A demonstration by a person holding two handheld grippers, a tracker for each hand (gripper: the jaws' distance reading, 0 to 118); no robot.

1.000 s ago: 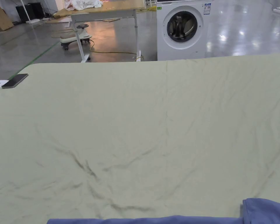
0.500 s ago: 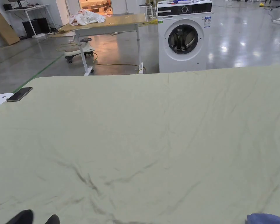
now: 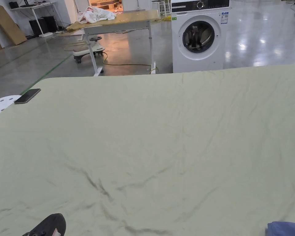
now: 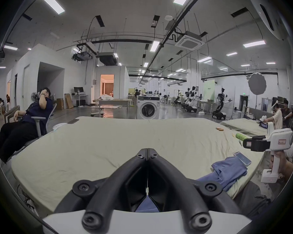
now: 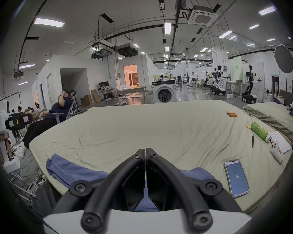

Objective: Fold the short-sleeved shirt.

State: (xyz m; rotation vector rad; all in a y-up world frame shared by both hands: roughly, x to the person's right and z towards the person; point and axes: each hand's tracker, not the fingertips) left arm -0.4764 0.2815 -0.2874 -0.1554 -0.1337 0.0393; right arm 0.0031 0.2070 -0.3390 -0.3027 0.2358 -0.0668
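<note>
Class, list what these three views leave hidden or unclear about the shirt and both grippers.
- Shirt: right gripper view, middle hidden behind the right gripper.
- Shirt, head view: cut off by the bottom edge.
- Left gripper: its own view, jaws together; cloth between them cannot be told.

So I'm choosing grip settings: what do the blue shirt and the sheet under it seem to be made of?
The blue shirt looks like soft, matte woven or knit cloth, lying in limp rumpled folds. The pale green sheet looks like thin matte cotton-type fabric, with fine creases throughout. The exact fibre of either can't be told.
</note>
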